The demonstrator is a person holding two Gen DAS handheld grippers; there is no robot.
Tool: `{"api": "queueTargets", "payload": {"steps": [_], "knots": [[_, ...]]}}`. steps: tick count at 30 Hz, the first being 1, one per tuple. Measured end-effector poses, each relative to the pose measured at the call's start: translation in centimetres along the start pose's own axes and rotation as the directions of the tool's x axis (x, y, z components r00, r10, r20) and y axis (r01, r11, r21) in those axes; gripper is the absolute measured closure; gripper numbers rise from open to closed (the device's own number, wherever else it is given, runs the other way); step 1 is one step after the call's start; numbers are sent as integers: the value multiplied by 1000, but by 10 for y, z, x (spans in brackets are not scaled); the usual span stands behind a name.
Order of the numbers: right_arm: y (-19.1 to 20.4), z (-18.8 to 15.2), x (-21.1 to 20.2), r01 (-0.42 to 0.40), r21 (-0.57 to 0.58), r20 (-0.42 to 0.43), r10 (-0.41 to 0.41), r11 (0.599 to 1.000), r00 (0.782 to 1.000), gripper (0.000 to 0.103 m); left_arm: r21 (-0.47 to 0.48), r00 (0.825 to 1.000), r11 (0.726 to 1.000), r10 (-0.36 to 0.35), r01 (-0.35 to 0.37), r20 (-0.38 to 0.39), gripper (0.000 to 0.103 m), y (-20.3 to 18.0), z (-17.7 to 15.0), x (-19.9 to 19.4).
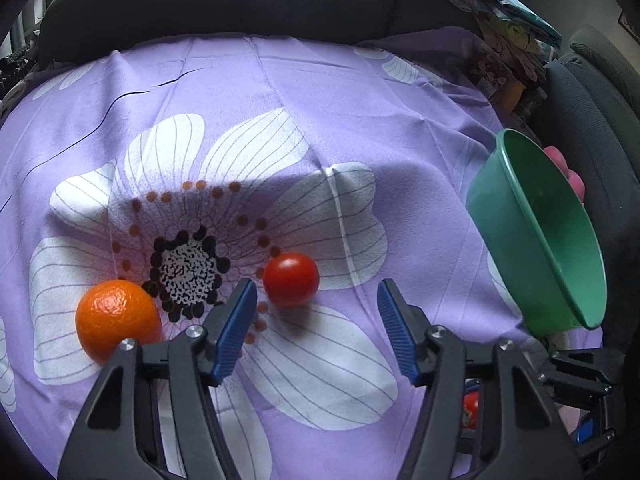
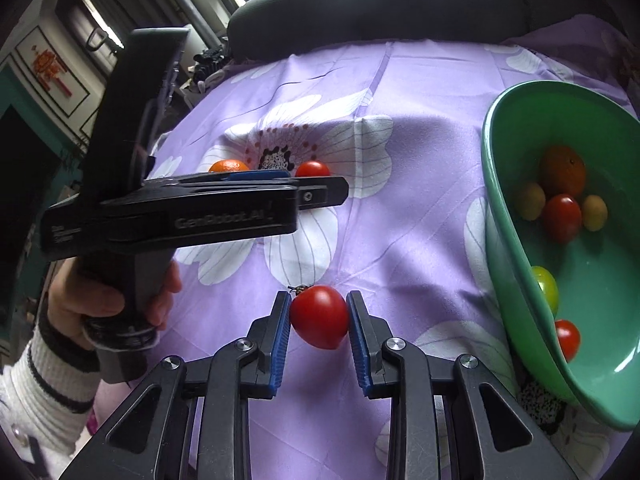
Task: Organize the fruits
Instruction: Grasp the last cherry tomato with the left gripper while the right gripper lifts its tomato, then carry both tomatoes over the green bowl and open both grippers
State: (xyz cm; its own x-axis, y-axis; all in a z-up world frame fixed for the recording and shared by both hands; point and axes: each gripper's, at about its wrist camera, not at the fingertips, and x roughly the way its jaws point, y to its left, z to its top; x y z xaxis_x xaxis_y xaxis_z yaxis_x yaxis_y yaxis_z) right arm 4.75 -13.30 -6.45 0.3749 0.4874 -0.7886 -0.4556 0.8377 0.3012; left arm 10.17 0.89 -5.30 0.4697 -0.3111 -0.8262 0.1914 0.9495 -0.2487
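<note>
Glossy red tomato [image 2: 320,316] between right gripper's [image 2: 319,312] pads — left gripper [image 1: 316,296] wide, empty.

Orange [image 1: 118,320] left of tomato [image 1: 291,278] on cloth [image 1: 280,120] (bowl [image 1: 536,232] far right, holding fruit).

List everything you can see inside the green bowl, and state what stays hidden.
Inside the green bowl, the right wrist view shows an orange, two red tomatoes, two small yellowish fruits and one green fruit. The near rim partly hides the lower ones.
</note>
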Motion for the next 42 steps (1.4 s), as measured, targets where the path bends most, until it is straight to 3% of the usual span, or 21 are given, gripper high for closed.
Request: {"api": "queueTargets", "payload": {"steps": [7,15,28,42], "knots": [[-12,-3,-3,-20,15,23,19,1000,1000,73,-13,999,999,38,-37,31,77,5,5,5],[-15,-14,-15,-16,27,36,16,1000,999,73,-27,999,999,26,-25,37,75,4,0,-5],[-1,-23,-35,-14,4,68,14,1000,998,73,5,996,1000,26,-27,90,75,-19,-34,-67],[7,-28,-83,13,-19,182,-9,1000,983,73,79,989,997,-28,17,148,75,-61,-41,-99]]}}
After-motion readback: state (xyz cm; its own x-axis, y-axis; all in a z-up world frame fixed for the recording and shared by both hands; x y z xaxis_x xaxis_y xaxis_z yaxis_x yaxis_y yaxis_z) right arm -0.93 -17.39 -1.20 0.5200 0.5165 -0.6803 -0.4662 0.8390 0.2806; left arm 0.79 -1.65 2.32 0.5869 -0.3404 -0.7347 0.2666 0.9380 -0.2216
